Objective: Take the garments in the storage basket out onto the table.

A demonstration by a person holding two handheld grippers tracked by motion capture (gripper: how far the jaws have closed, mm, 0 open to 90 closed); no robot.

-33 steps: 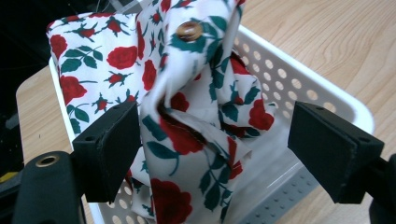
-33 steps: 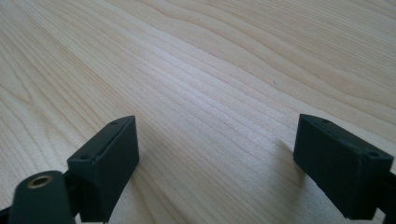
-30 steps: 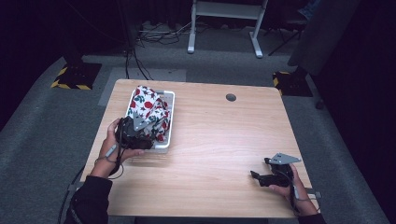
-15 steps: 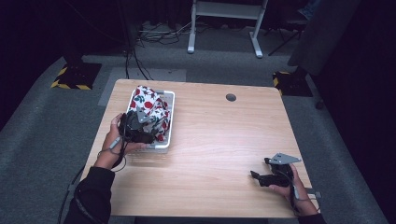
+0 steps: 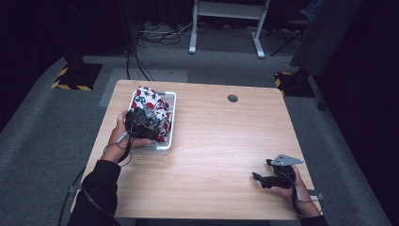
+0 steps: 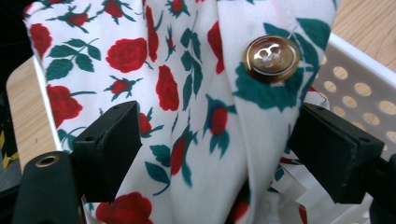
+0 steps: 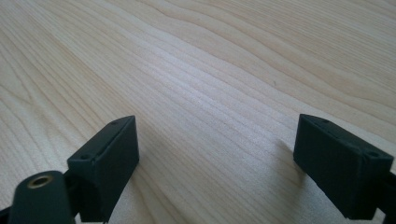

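The left gripper point(image 5: 141, 123) hovered over the rose-print cloth point(image 5: 149, 107) heaped in a white basket point(image 5: 170, 123) at the bench's point(image 5: 226, 141) far left, jaws apart around a fold. The right gripper point(image 5: 268, 178), jaws apart, rested near right.

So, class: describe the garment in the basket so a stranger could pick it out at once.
Start at the wooden table and find the white perforated basket near its far left corner. Heaped inside it is a white floral garment, with the left gripper open around a fold. Red roses, green leaves and a brown button mark it.
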